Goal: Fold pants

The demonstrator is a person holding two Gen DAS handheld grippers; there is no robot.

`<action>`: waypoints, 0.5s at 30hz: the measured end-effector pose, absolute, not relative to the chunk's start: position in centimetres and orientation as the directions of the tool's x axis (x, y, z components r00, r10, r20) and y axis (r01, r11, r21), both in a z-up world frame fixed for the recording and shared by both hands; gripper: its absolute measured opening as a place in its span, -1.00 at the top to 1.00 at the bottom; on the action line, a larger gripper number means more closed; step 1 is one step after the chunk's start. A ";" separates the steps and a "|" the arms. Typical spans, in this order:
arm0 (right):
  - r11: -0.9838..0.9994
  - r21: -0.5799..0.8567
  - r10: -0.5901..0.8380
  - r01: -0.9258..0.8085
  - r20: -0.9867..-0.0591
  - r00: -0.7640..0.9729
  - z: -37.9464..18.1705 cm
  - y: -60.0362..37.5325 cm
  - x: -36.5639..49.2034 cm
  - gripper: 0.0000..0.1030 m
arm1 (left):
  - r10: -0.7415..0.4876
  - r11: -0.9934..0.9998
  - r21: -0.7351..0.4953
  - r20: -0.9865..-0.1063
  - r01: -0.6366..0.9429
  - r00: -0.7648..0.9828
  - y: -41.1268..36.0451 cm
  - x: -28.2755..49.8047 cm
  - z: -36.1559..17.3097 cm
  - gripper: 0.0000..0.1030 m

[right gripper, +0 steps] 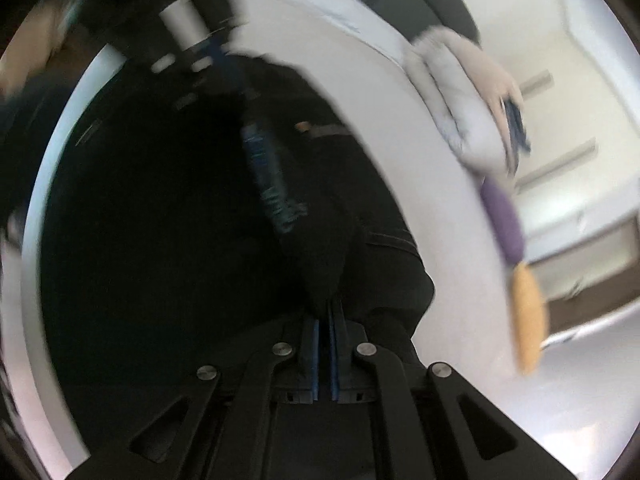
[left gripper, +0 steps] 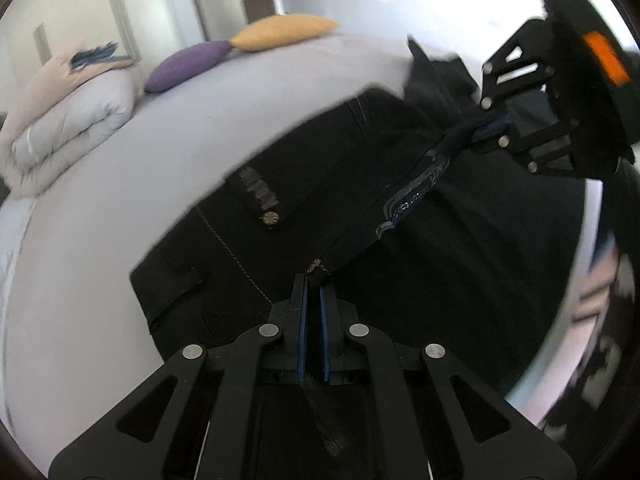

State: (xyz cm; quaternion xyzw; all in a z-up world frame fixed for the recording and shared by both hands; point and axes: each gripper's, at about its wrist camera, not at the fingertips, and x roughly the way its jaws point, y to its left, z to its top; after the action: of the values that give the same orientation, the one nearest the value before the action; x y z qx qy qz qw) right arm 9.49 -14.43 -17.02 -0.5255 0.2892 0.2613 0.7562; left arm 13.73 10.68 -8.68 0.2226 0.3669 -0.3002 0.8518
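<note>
Clearly both claws have hold of the black pants (left gripper: 304,184), which lie spread on the pale bed (left gripper: 100,216) with a metal button (left gripper: 270,218) and a back pocket showing. The left claw (left gripper: 314,280) is closed on a pinch of the dark waistband edge right at its tips. The right claw (left gripper: 486,128), seen across the cloth in the left wrist view, is likewise clamped on a bunched bit of the same edge; its own camera shows the right claw (right gripper: 325,312) closed with black fabric gathered between the pads. Between the two grips runs a taut strip of the waistband with a printed inner label (left gripper: 416,194), so the held edge spans from one claw to the other, and the rest of the garment stretches away from that line across the mattress.

That line is what the coming move seems to turn on: the pants' length runs away from the held edge, so carrying both claws together along it should lay one half over the other. Neither hand is clearly nearer. A folded duvet (left gripper: 68,120), a purple cushion (left gripper: 188,66) and a yellow cushion (left gripper: 280,32) sit well apart at the far side.
</note>
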 end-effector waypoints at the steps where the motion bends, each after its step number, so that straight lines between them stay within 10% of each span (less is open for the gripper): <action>1: 0.284 -0.662 0.089 -0.693 -0.702 0.707 -17.6 -14.0 8.1 0.91 | -0.340 0.708 0.171 -0.768 0.686 0.542 10.6 13.0 -9.0 0.92; 15: 0.168 -0.709 0.064 -0.685 -0.686 0.725 -21.1 -11.1 0.6 0.91 | -0.298 0.655 0.202 -0.817 0.729 0.494 11.9 8.2 -10.2 0.92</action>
State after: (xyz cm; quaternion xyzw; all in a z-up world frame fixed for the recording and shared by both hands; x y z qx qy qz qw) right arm 0.57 -11.10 -21.09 -0.5898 0.2631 0.2612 0.7174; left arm 8.19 11.91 -10.22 0.2734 0.3939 -0.3130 0.8199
